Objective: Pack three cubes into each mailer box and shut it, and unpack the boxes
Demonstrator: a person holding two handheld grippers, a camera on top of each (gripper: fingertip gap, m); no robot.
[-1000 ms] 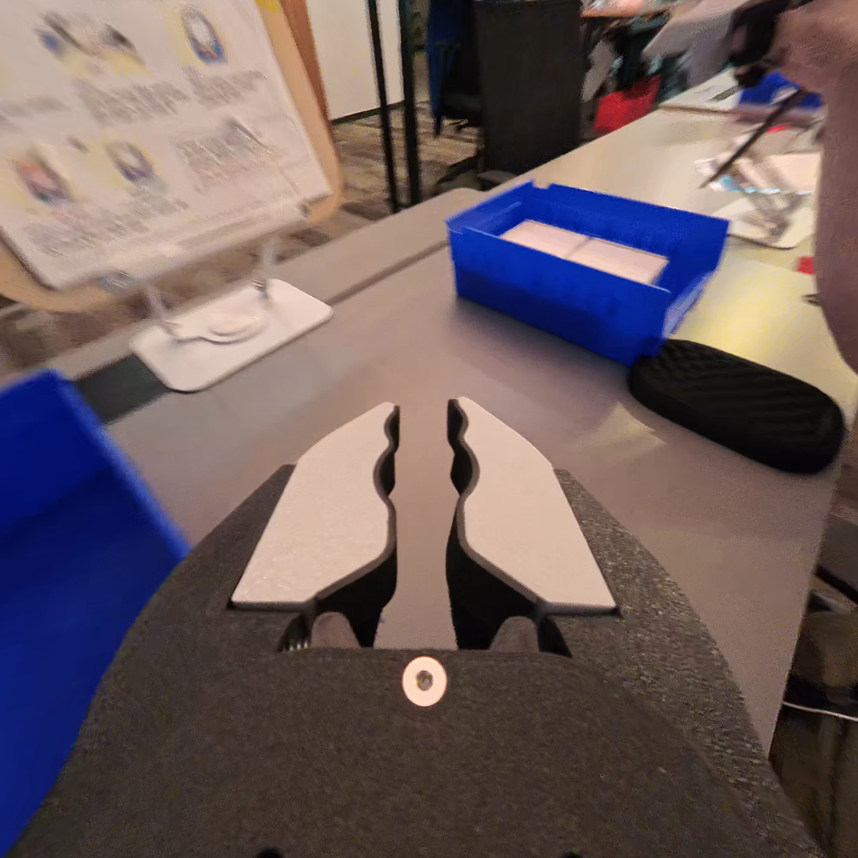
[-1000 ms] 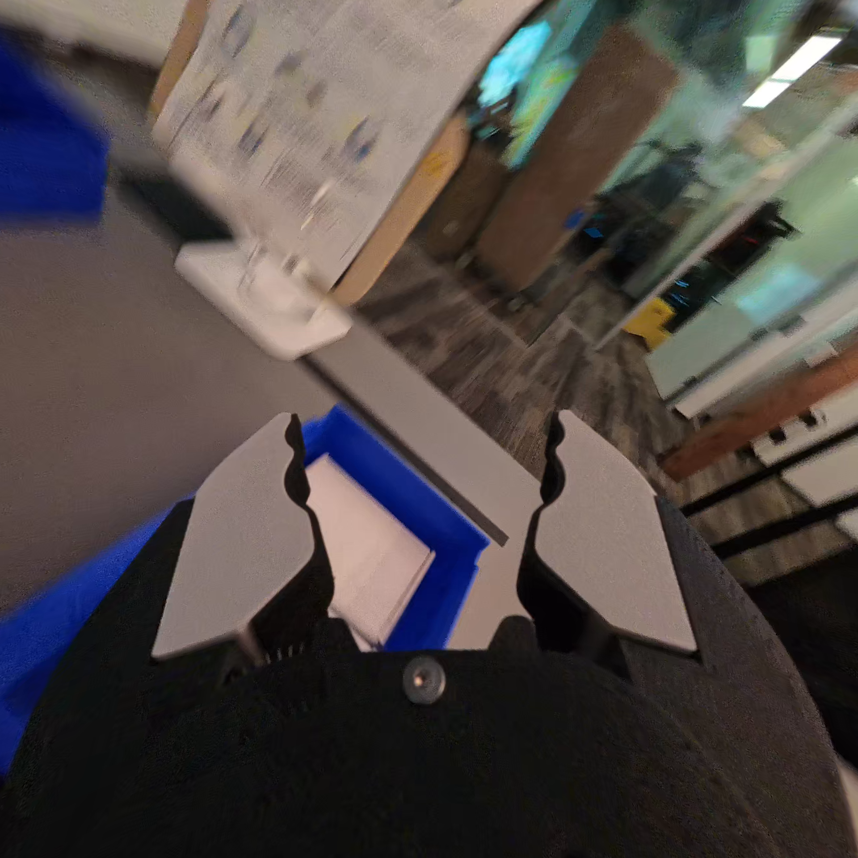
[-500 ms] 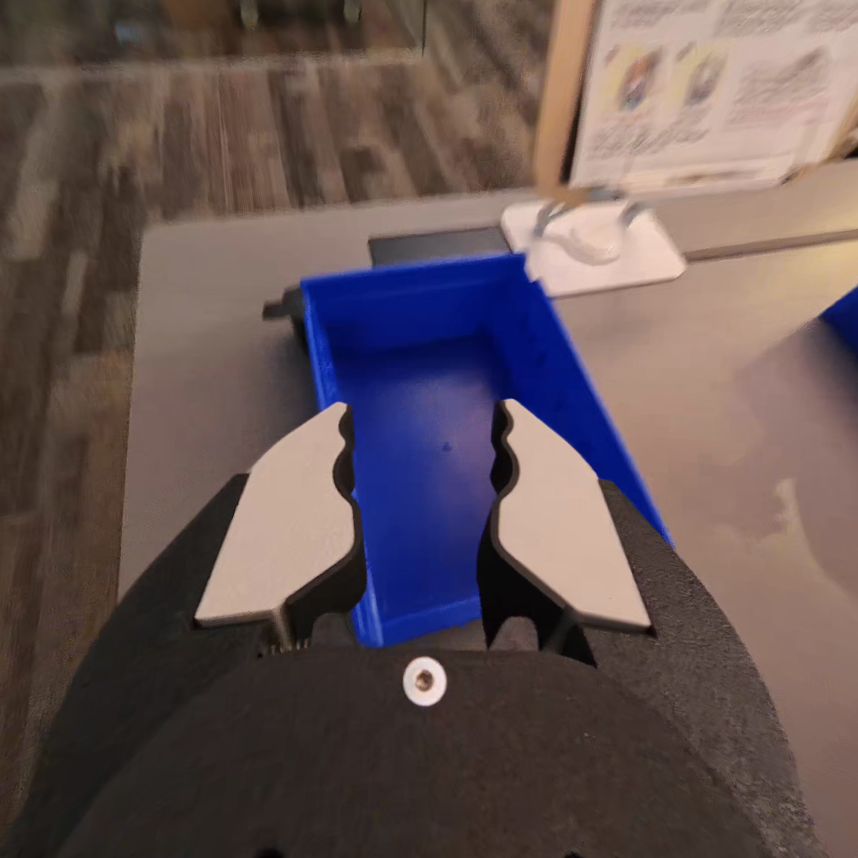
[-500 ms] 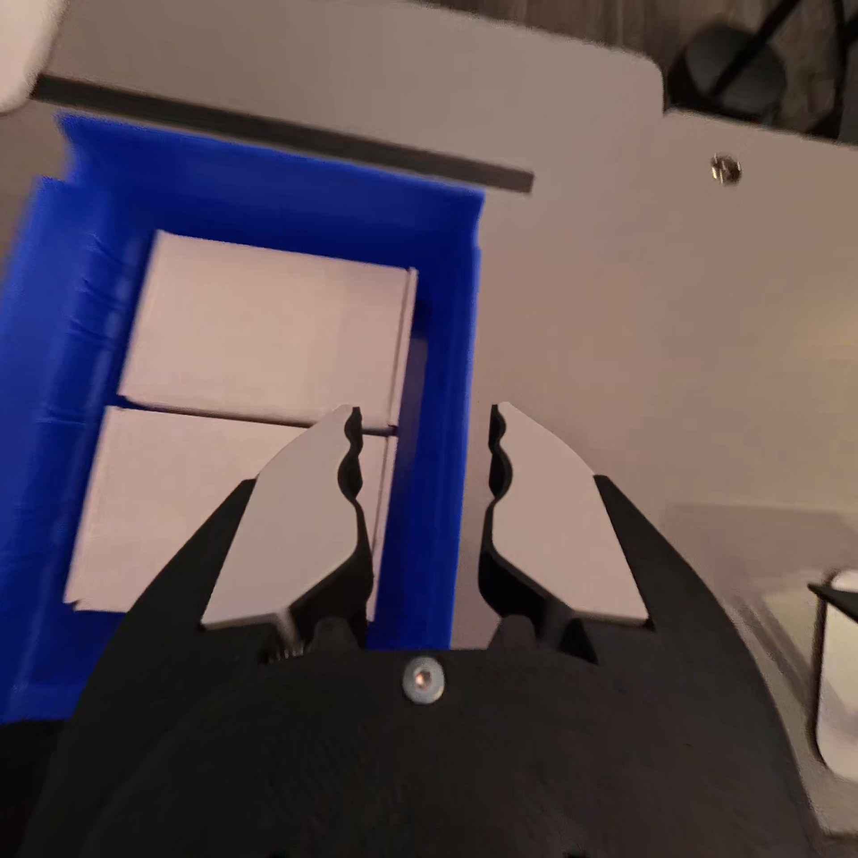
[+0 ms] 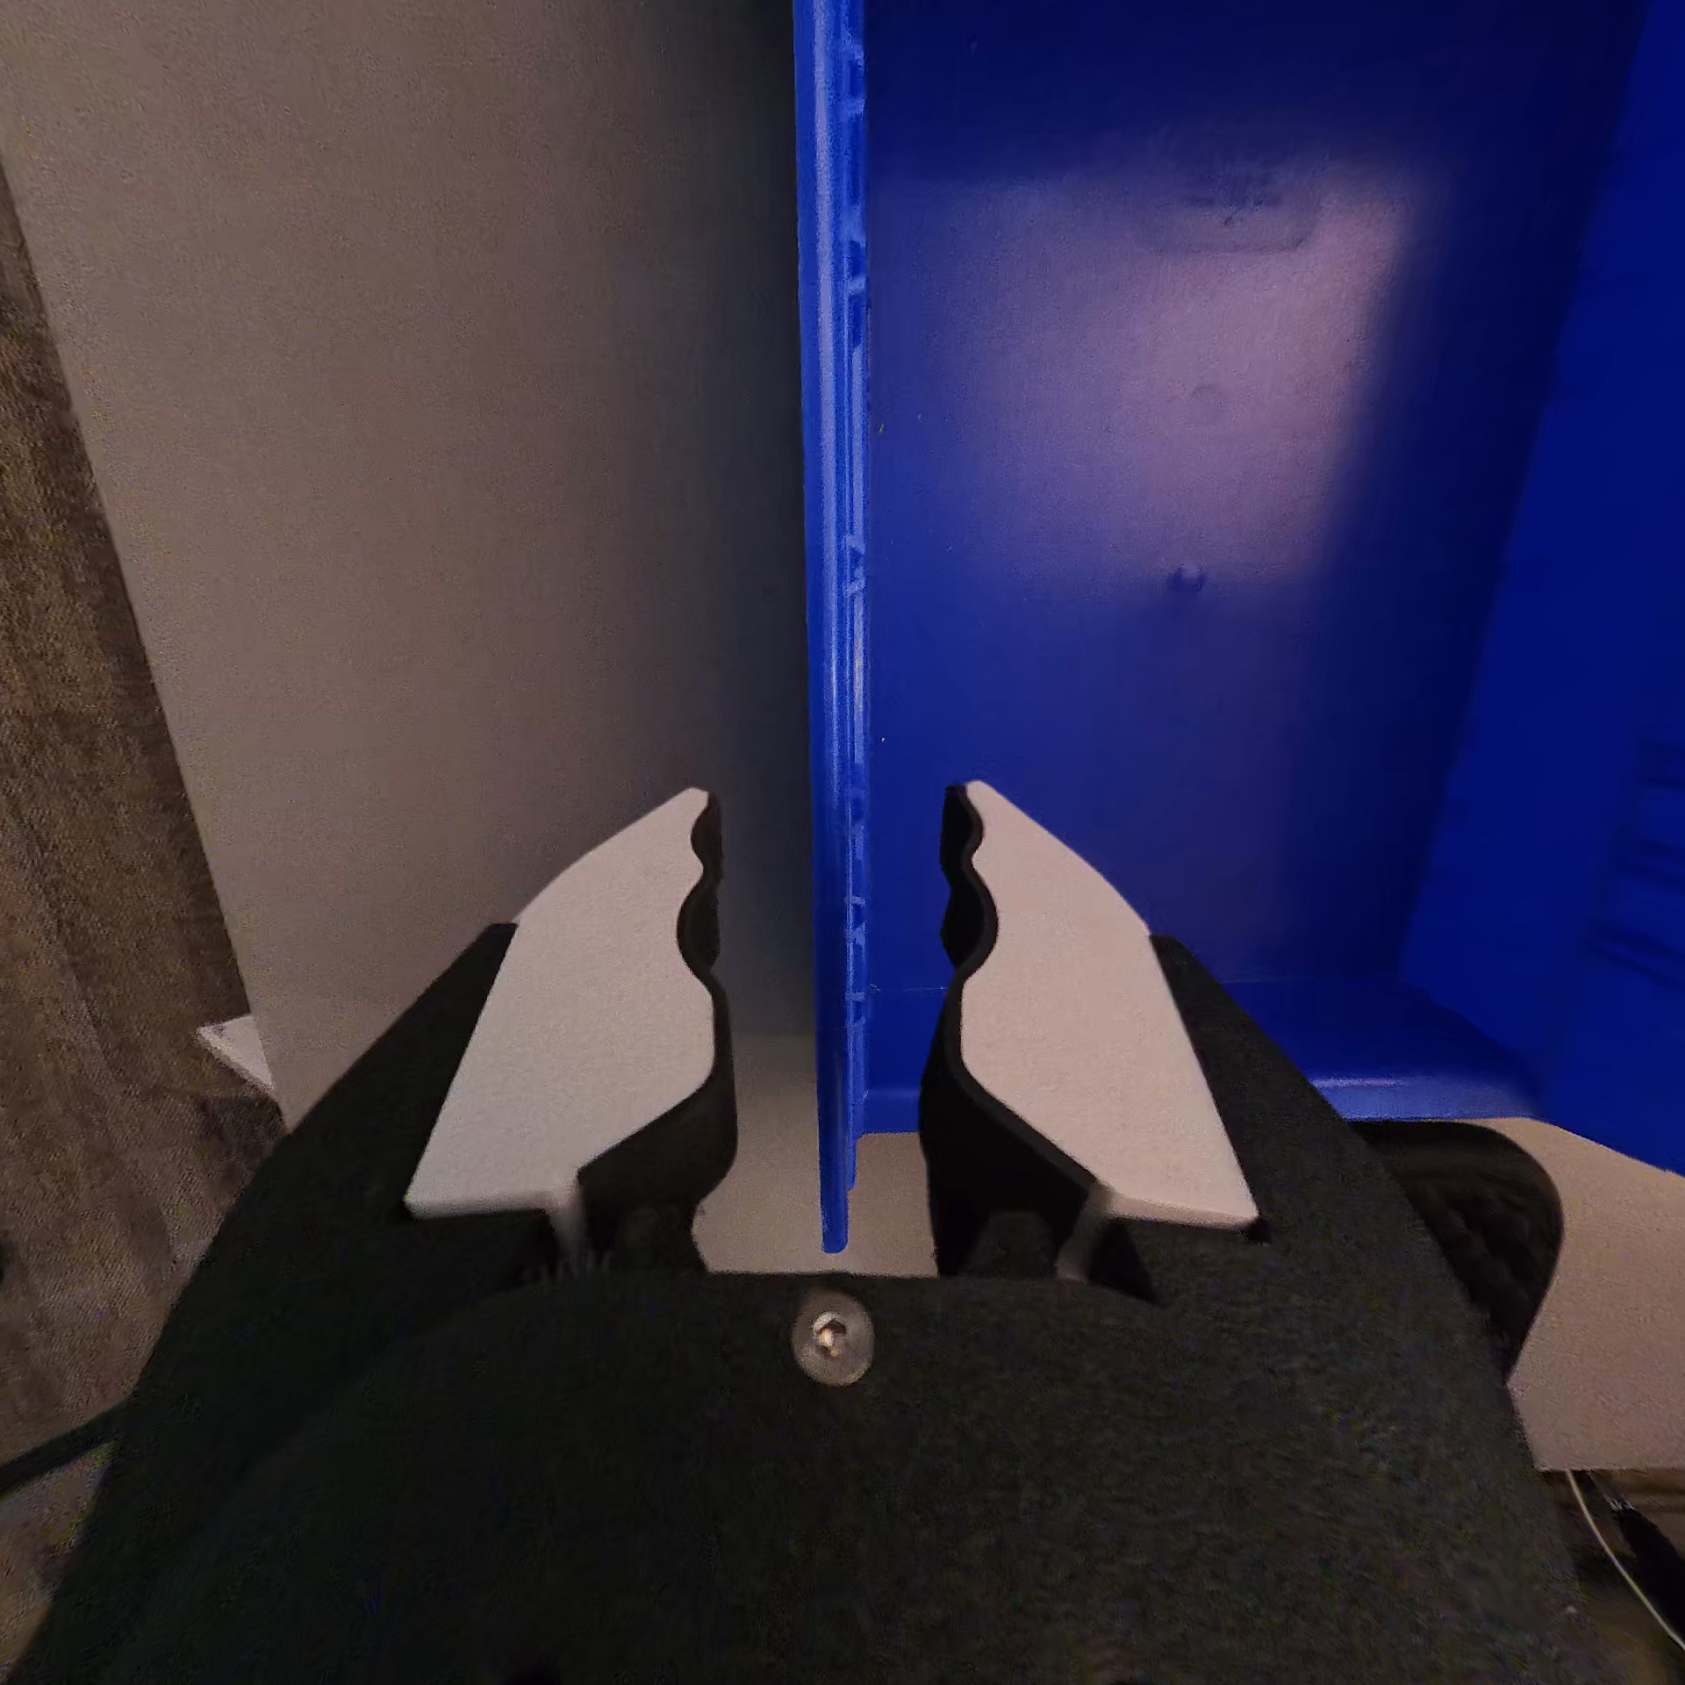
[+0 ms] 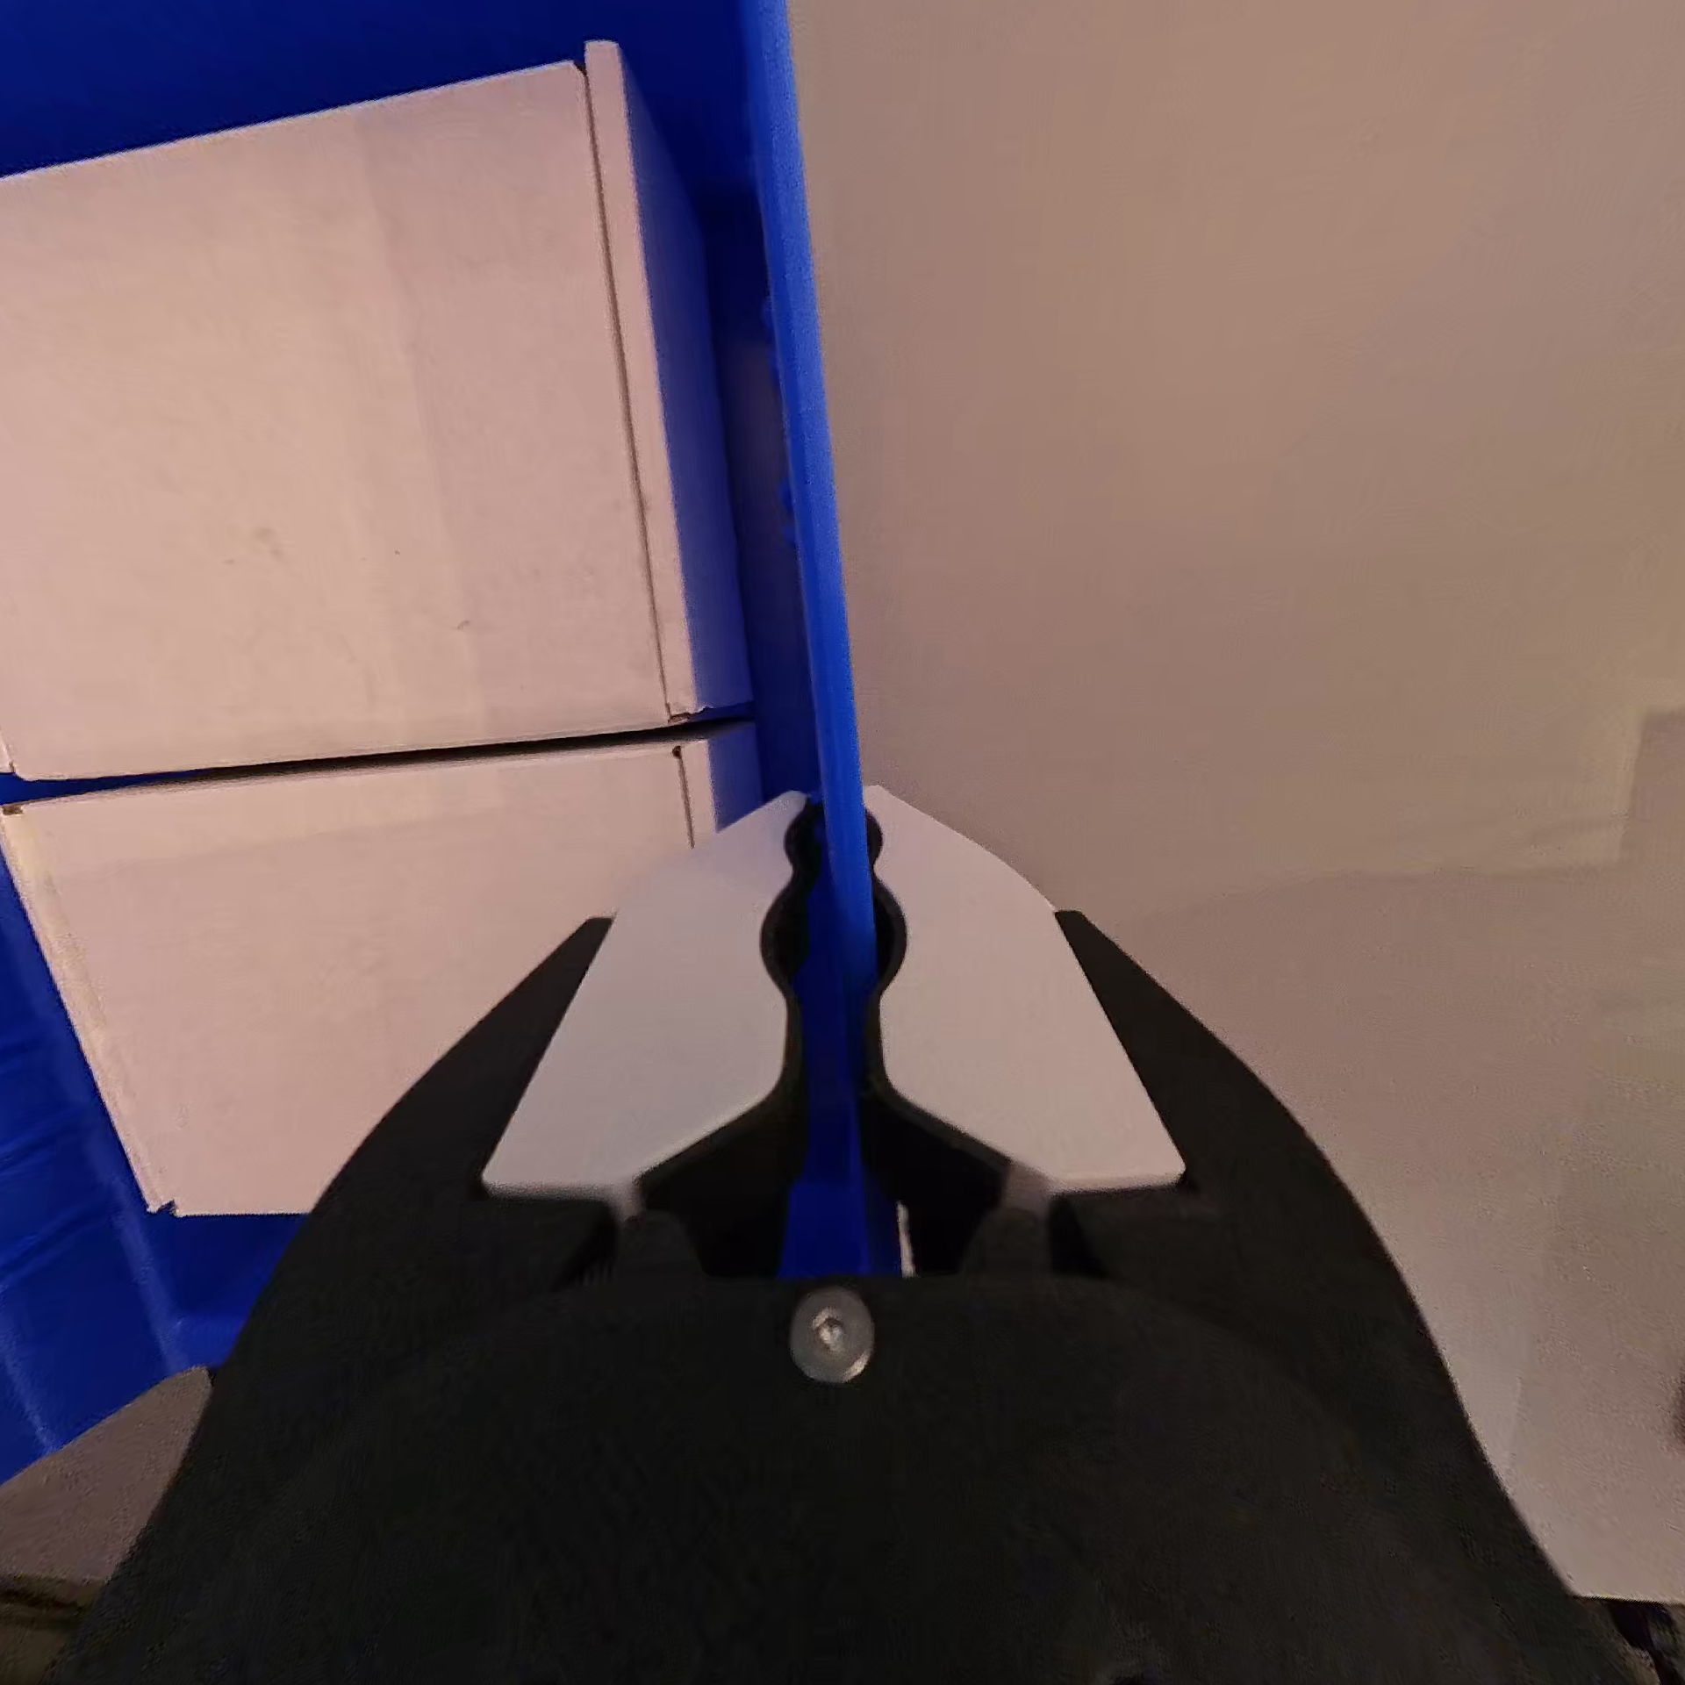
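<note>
In the left wrist view an empty blue bin (image 5: 1185, 456) stands on the grey table. My left gripper (image 5: 828, 802) is open, its fingers straddling the bin's left wall (image 5: 834, 547) without touching it. In the right wrist view a second blue bin (image 6: 729, 273) holds two closed white mailer boxes, one farther (image 6: 310, 410) and one nearer (image 6: 365, 957). My right gripper (image 6: 837, 802) is shut on this bin's right wall (image 6: 811, 547). No cubes are in view.
The grey table (image 5: 456, 456) lies left of the empty bin, with its edge and carpet floor (image 5: 82, 821) further left. A black padded object (image 5: 1477, 1213) lies near the bin's front right corner. Bare table (image 6: 1276, 456) lies right of the box bin. Across from one pair of fingers to the other is roughly 85 cm. The black padded object (image 5: 1477, 1213) is about 30 cm from my left fingertips.
Both grippers have swung down onto the bins. The left now straddles the empty bin's left wall. The right has closed on the box bin's right wall.
</note>
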